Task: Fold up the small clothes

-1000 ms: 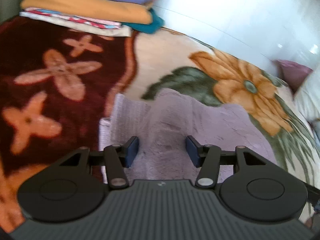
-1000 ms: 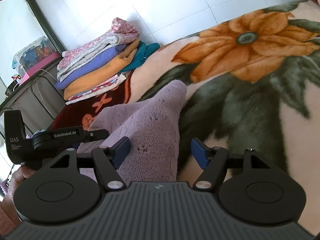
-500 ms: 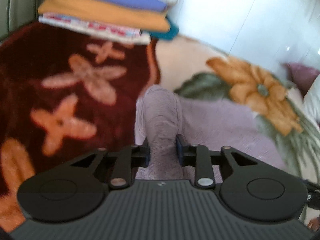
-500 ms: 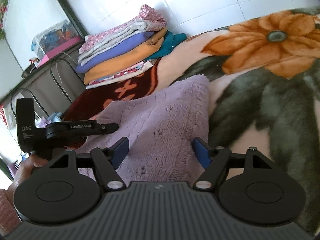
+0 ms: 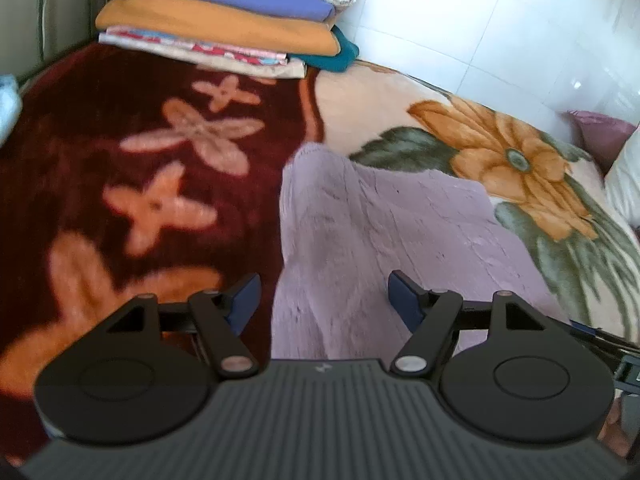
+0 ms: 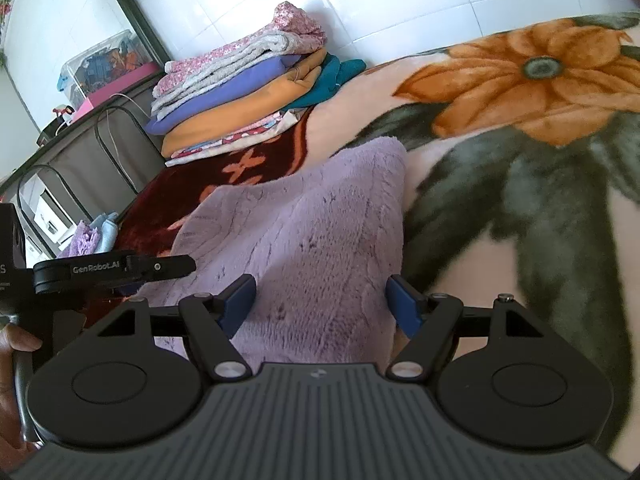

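A fuzzy lilac garment (image 5: 384, 232) lies folded on a flowered blanket (image 5: 160, 160); it fills the middle of the right wrist view as the lilac garment (image 6: 312, 240). My left gripper (image 5: 325, 300) hovers over its near left edge, jaws opening, blue pads apart from the cloth and nothing pinched between them. My right gripper (image 6: 322, 300) is open above the garment's near right part, pads clear of the fabric. The left gripper (image 6: 116, 270) shows side-on at the left of the right wrist view, held by a hand (image 6: 16, 344).
A stack of folded clothes (image 5: 224, 20) sits at the blanket's far edge, seen too as the stack of folded clothes (image 6: 248, 84). A dark rack (image 6: 80, 148) with a clear storage box (image 6: 104, 64) stands far left. A pillow (image 5: 624, 184) lies at the right. White tiled floor (image 5: 480, 20) lies beyond.
The left gripper pinched a ridge of the lilac garment half a second ago, then let go and drew back with its jaws wide. The garment now lies flatter. The right gripper stayed open.
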`<state>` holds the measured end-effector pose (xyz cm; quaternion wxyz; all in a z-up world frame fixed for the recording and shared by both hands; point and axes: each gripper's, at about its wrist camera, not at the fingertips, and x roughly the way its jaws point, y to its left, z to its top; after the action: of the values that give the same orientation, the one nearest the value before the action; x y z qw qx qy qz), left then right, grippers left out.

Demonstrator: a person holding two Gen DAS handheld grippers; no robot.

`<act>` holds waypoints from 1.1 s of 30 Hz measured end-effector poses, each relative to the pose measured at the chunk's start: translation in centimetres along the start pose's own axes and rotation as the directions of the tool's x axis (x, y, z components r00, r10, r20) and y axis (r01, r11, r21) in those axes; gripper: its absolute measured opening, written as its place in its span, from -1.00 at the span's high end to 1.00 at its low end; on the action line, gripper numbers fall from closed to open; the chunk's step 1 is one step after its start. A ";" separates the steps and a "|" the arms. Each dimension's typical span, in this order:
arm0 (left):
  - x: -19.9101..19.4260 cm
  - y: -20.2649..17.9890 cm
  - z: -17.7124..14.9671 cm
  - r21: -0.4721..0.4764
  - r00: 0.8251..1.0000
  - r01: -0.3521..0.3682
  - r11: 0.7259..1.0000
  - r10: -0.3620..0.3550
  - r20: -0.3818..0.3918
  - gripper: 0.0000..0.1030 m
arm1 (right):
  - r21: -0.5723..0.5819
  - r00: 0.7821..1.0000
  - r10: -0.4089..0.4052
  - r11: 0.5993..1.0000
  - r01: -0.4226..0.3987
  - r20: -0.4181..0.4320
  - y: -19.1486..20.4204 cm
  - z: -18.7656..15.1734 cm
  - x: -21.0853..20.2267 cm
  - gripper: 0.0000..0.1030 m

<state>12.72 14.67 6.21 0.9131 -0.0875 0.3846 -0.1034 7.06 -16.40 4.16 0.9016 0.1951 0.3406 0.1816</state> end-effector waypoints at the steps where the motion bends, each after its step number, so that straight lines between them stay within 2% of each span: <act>1: 0.1 0.2 -0.2 -0.011 1.000 0.002 1.000 -0.002 -0.013 -0.40 | -0.007 1.000 -0.004 1.000 0.004 -0.010 0.0 -0.1 0.0 -0.51; 4: 0.3 0.6 -1.0 -0.024 1.000 0.006 1.000 -0.007 -0.026 -0.43 | -0.019 0.999 -0.007 1.000 0.006 -0.039 -0.1 -0.4 -0.1 -0.51; 7: -0.4 1.2 -1.0 -0.085 0.999 0.036 0.996 -0.037 -0.017 -0.40 | 0.005 0.999 0.009 1.000 -0.009 -0.044 -0.4 0.3 -0.7 -0.52; 12: -1.1 1.4 -0.6 -0.123 0.997 0.077 0.989 -0.077 0.008 -0.41 | 0.034 0.999 0.021 0.999 -0.020 -0.030 -1.0 2.7 -0.9 -0.73; 16: -0.2 1.5 -0.6 -0.164 0.993 0.107 0.981 -0.113 -0.028 -0.41 | 0.092 0.994 0.038 0.995 -0.029 -0.098 -2.4 4.0 1.0 -0.75; 20: 1.0 1.5 -1.2 -0.180 0.991 0.111 0.977 -0.122 -0.052 -0.43 | 0.167 0.976 0.091 0.984 -0.058 -0.196 -3.4 3.7 3.6 -0.75; 22: 1.4 1.6 -1.4 -0.200 0.989 0.124 0.972 -0.137 -0.054 -0.49 | 0.211 0.968 0.131 0.974 -0.085 -0.215 -3.9 3.3 4.6 -0.75; 25: 2.1 2.0 -1.6 -0.243 0.983 0.151 0.958 -0.171 -0.061 -0.50 | 0.227 0.966 0.160 0.967 -0.112 -0.202 -4.1 3.1 5.3 -0.76; 33: 2.8 1.8 -1.8 -0.271 0.972 0.212 0.939 -0.232 -0.045 -0.50 | 0.256 0.960 0.206 0.954 -0.155 -0.188 -4.2 3.3 6.7 -0.79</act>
<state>13.59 15.50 2.60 0.8605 -0.2472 0.4169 -0.1569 14.87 -17.66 0.81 0.8093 0.3121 0.4352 0.2413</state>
